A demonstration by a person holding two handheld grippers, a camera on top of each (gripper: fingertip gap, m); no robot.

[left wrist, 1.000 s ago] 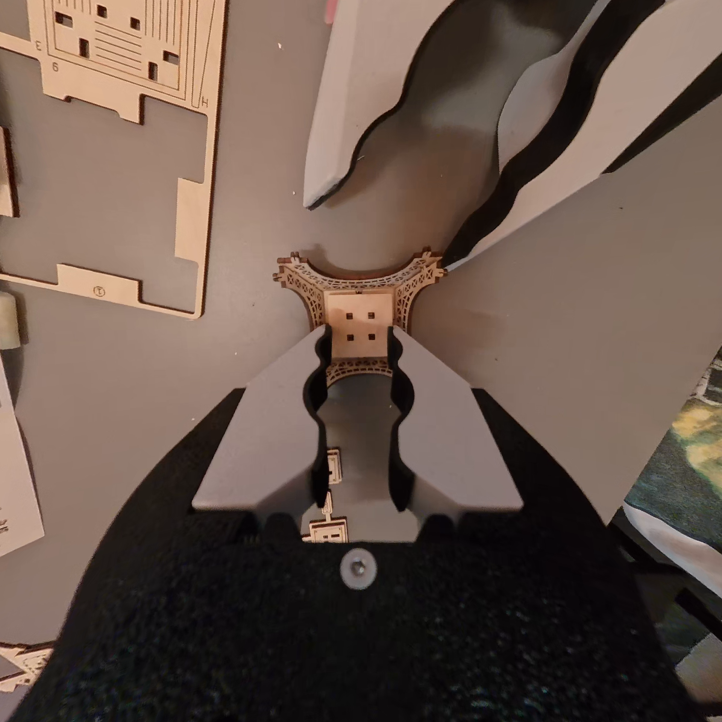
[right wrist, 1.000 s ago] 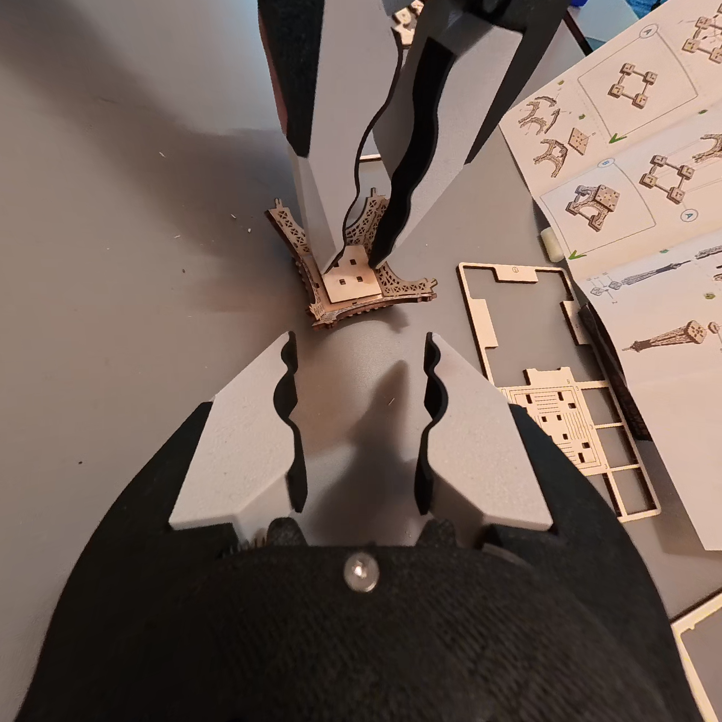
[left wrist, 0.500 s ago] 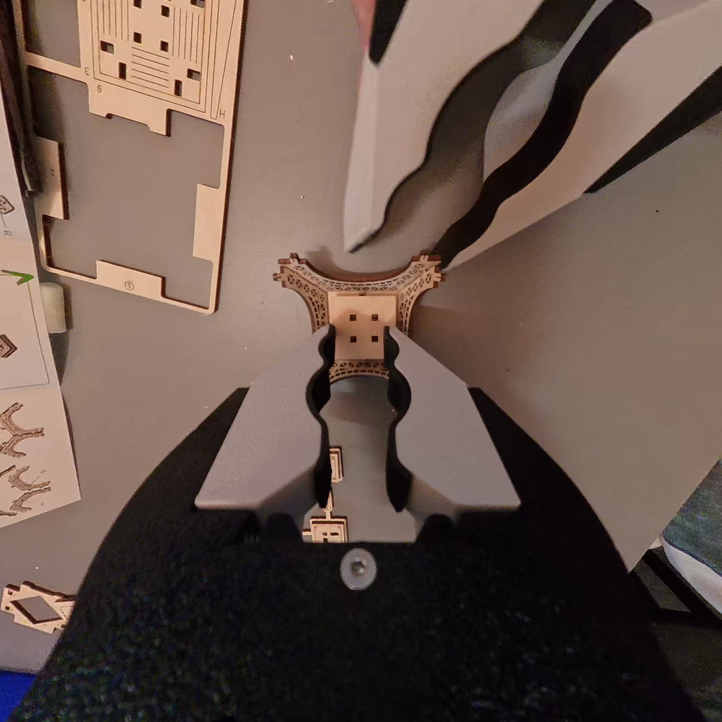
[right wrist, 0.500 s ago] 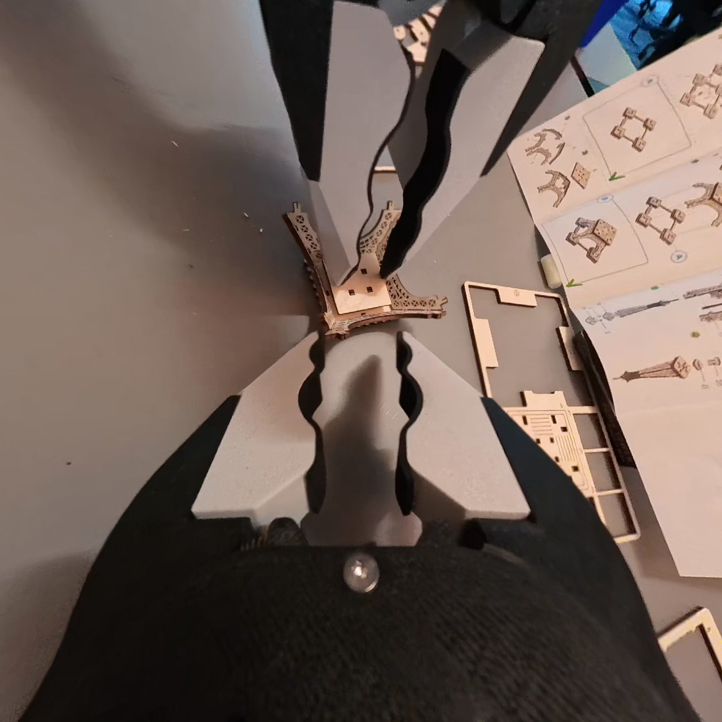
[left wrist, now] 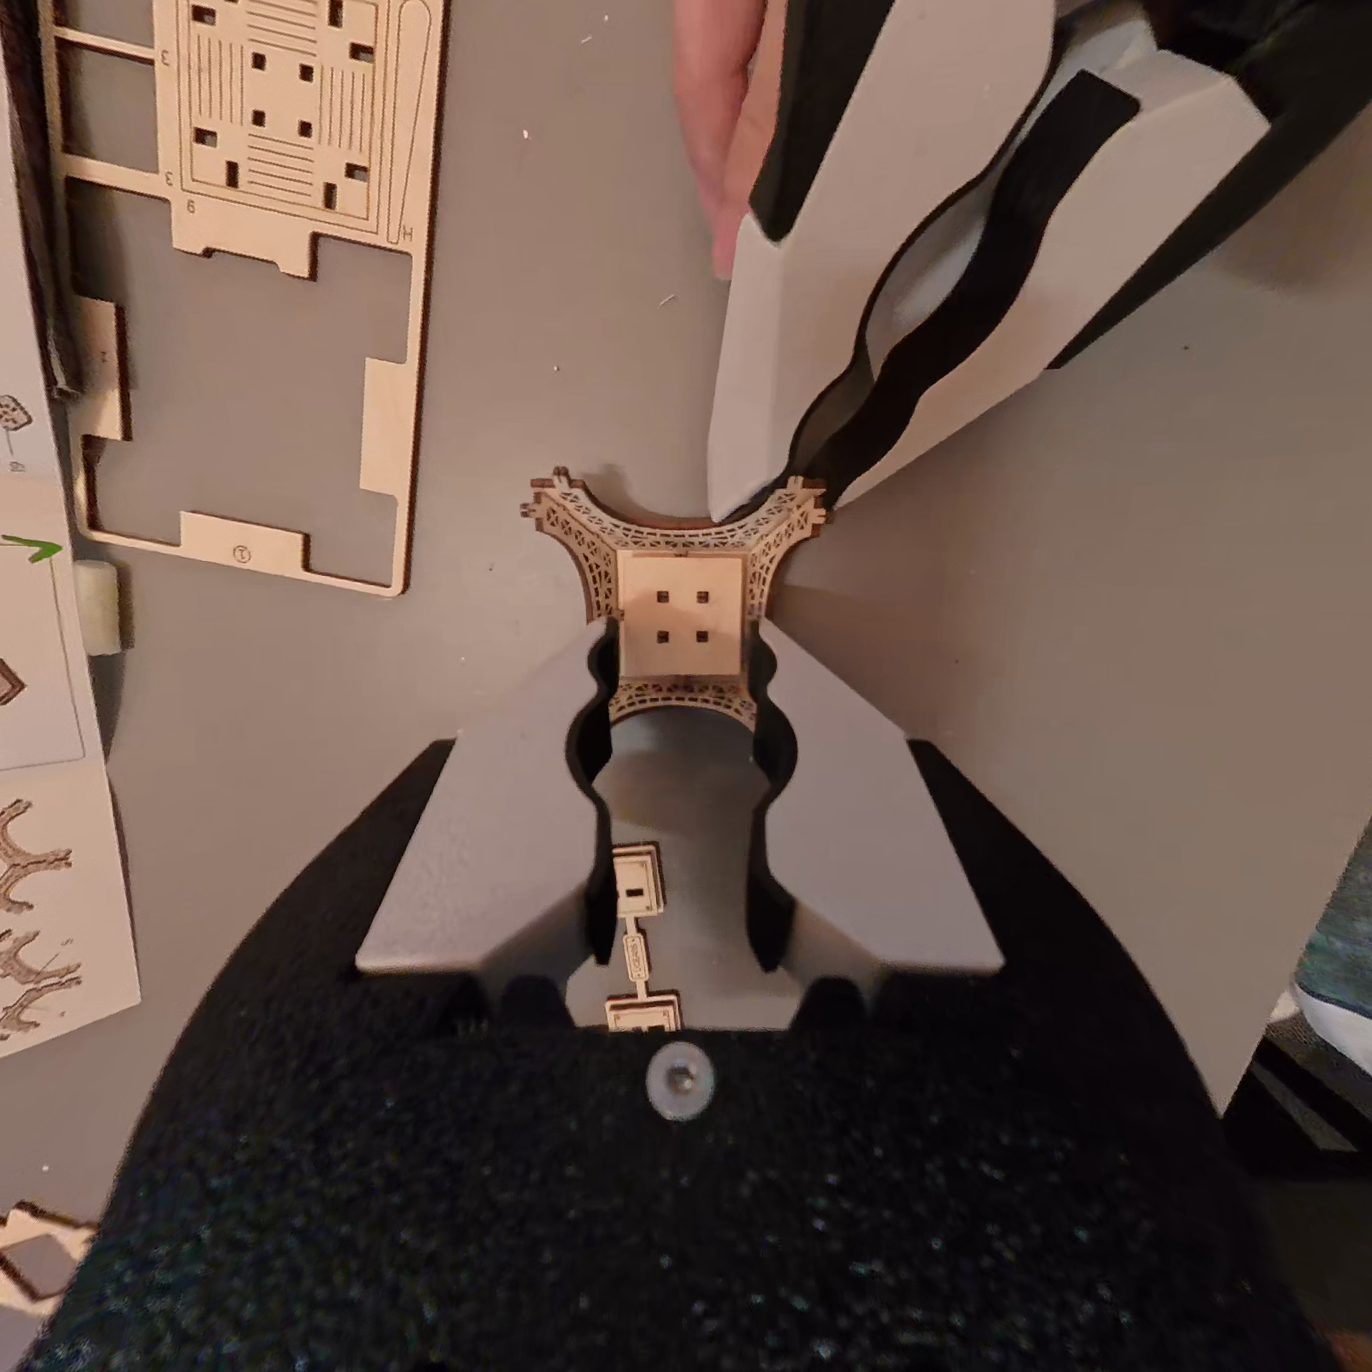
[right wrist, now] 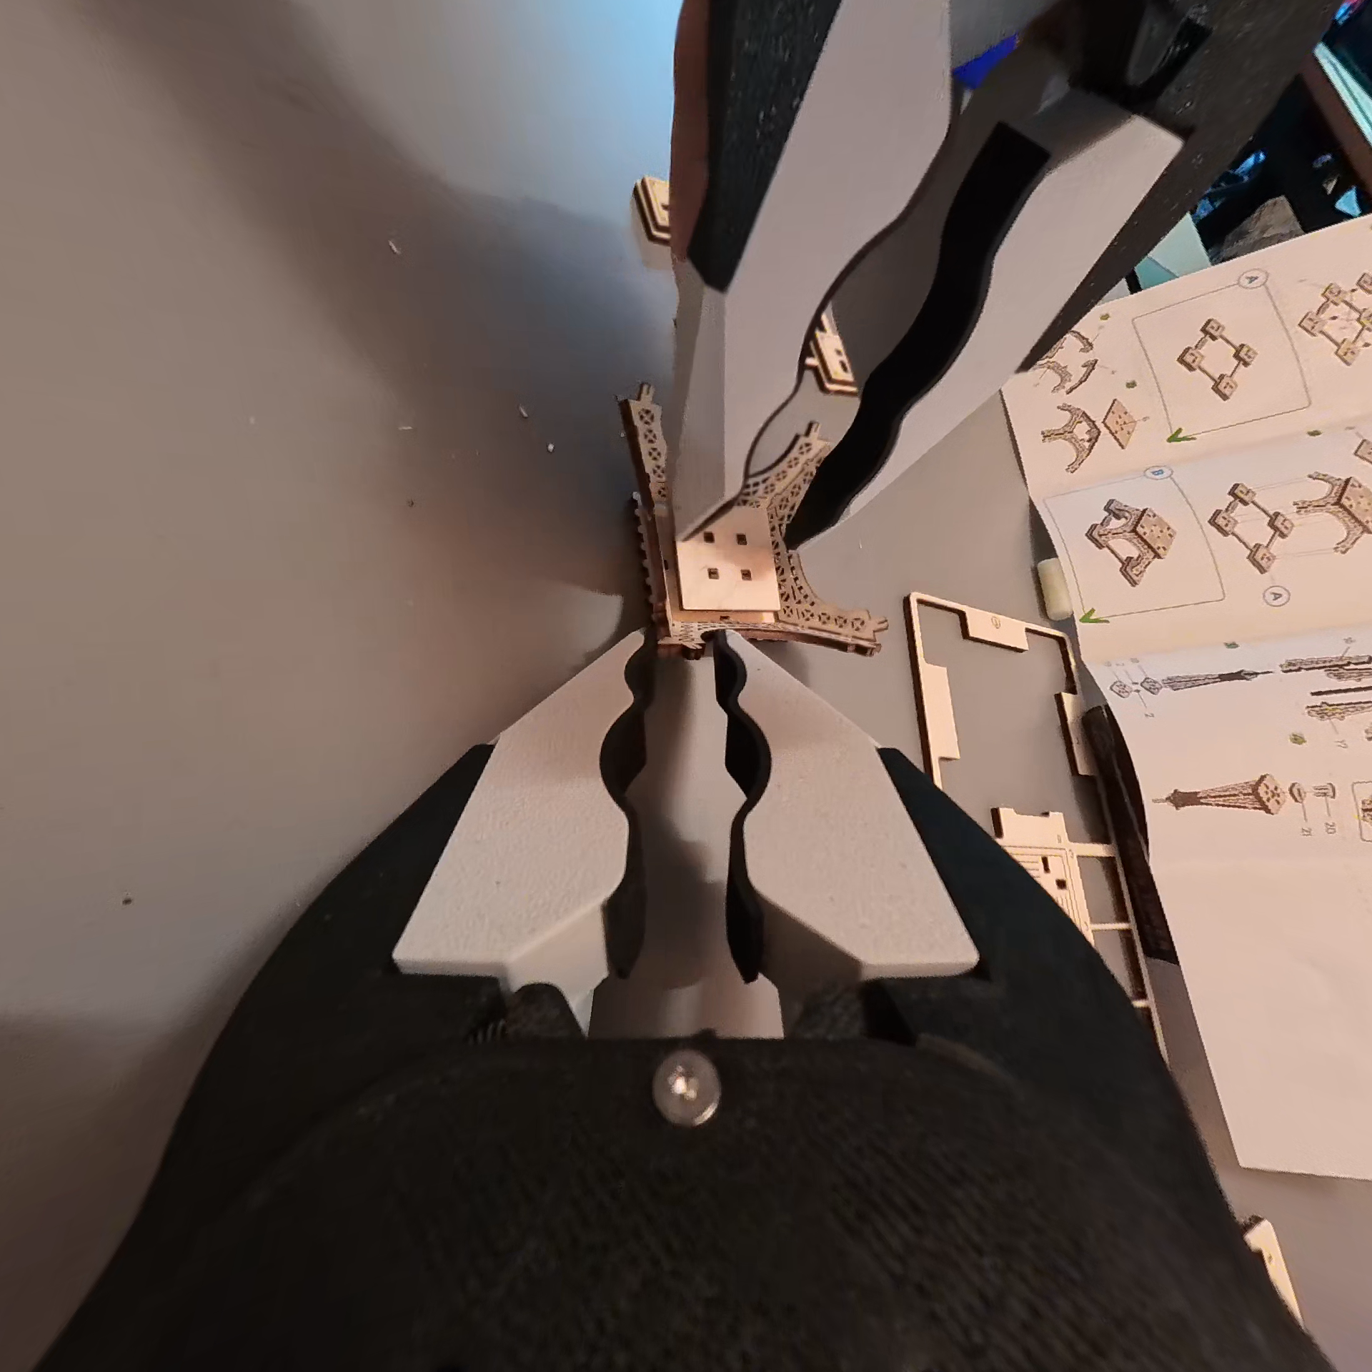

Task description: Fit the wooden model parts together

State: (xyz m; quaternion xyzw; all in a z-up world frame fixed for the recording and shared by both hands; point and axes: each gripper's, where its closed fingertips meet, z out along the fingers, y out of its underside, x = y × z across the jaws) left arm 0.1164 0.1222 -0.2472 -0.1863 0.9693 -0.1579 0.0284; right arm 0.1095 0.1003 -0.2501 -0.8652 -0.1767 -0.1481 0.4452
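Here, in the left wrist view, a folded instruction sheet [left wrist: 44,779] lies at the far left edge of the grey bench [left wrist: 297,705]. Just beside it, farther up, sits a wooden parts sheet [left wrist: 245,297], mostly punched out, with a slotted panel left in its upper half. At the centre is the tower base [left wrist: 679,594], a square plate with four small holes and lattice legs that splay outward. The left gripper [left wrist: 679,642] has its fingers clamped on the plate's two sides, and the base's near arch shows between them. Lower in the gap between the fingers, a small chain of square pieces [left wrist: 638,935] lies on the bench. To the upper right, the right gripper [left wrist: 779,490] comes in at a slant, its fingers nearly together on the base's far right leg.

In the right wrist view, the bench [right wrist: 260,594] is bare grey at the left. At the centre the base [right wrist: 731,572] is tilted, and the right gripper [right wrist: 687,646] pinches the tip of its near leg, fingers close together. From above, the left gripper [right wrist: 742,520] holds the plate. To the right lie the parts sheet [right wrist: 987,713] and then the instruction sheet [right wrist: 1225,594].
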